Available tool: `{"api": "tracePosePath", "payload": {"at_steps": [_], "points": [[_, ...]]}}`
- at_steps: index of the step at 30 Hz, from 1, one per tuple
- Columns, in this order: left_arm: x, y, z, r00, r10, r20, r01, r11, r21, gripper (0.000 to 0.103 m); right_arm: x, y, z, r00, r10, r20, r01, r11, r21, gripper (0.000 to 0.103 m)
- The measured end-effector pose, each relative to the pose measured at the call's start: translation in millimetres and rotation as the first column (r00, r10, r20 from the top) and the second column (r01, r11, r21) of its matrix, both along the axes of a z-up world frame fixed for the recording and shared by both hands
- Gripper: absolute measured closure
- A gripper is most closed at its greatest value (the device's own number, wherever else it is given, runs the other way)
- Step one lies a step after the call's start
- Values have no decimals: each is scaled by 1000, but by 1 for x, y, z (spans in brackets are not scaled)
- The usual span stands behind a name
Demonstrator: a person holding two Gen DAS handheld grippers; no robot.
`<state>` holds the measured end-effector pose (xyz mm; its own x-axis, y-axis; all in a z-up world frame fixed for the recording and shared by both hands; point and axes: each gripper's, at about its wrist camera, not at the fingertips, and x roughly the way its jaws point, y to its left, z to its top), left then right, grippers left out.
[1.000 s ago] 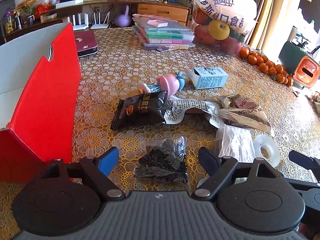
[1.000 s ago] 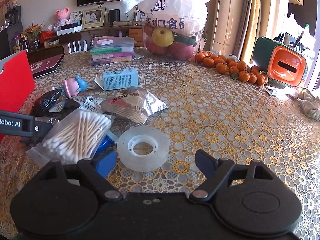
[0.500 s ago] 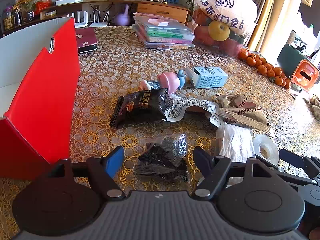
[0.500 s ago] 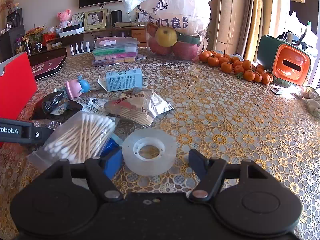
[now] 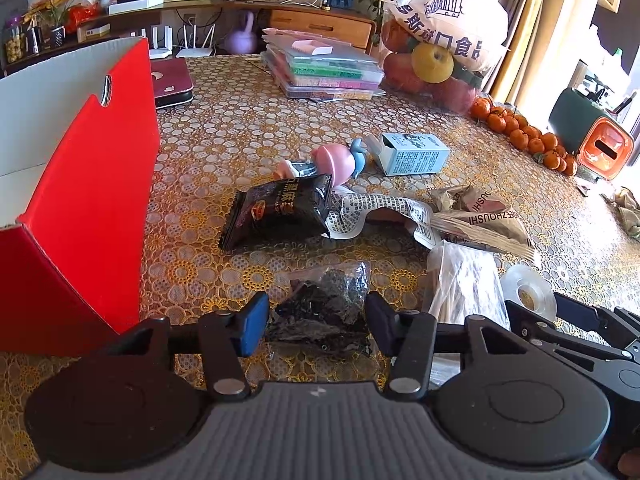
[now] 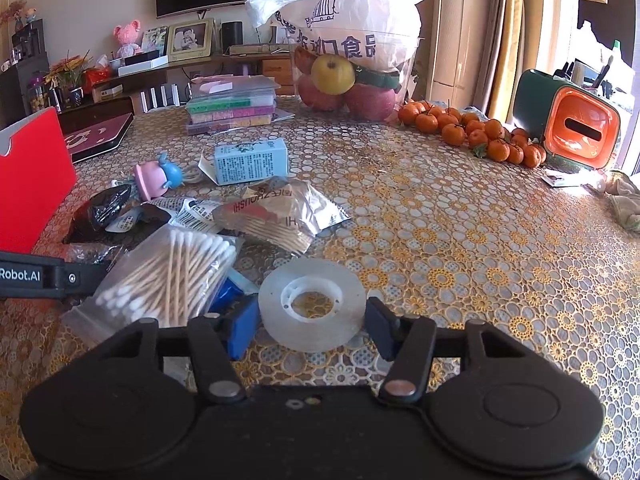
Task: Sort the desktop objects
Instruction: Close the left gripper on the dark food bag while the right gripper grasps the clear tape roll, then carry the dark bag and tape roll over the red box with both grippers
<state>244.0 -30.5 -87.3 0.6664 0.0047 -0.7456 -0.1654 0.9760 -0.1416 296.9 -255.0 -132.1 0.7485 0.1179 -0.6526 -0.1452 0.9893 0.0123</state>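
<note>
A clear bag of small black pieces (image 5: 324, 304) lies on the patterned tablecloth. My left gripper (image 5: 316, 320) has its fingers pressed against the bag's two sides. A clear tape roll (image 6: 344, 280) lies flat, and my right gripper (image 6: 312, 326) is shut on it, one finger touching each side. The same tape roll (image 5: 528, 292) shows at the right of the left wrist view. A bag of cotton swabs (image 6: 172, 276) lies just left of the tape. A red cardboard box (image 5: 80, 184) stands open at the left.
Beyond the grippers lie a black snack packet (image 5: 280, 208), a pink toy (image 5: 332, 160), a blue carton (image 5: 412, 152) and a toothpick packet (image 5: 480, 216). At the back are stacked folders (image 5: 324, 72), a fruit bag (image 6: 348, 76), tangerines (image 6: 472, 132) and an orange-green container (image 6: 576, 128).
Both grippers have moved forward and narrowed their fingers: the left onto the black bag, the right onto the tape roll.
</note>
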Motion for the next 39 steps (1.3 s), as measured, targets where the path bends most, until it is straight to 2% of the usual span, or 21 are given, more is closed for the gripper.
{"api": "tracePosePath", "payload": {"at_steps": [5,20,39], "points": [[-1,-1,1,1000,-5,-6,5,1000,-8,59,-3,-3,3,1000,-8,0,8,1000,0,45],[-25,-8,26,999,-27,20,27,1000,-5,60,-30,-5,30,1000,-14,25,14,1000,0,45],[-80,7,87,994,-16,112,17,1000,-7,60,-74,16,92,993,89,78,-92,995,38,45]]}}
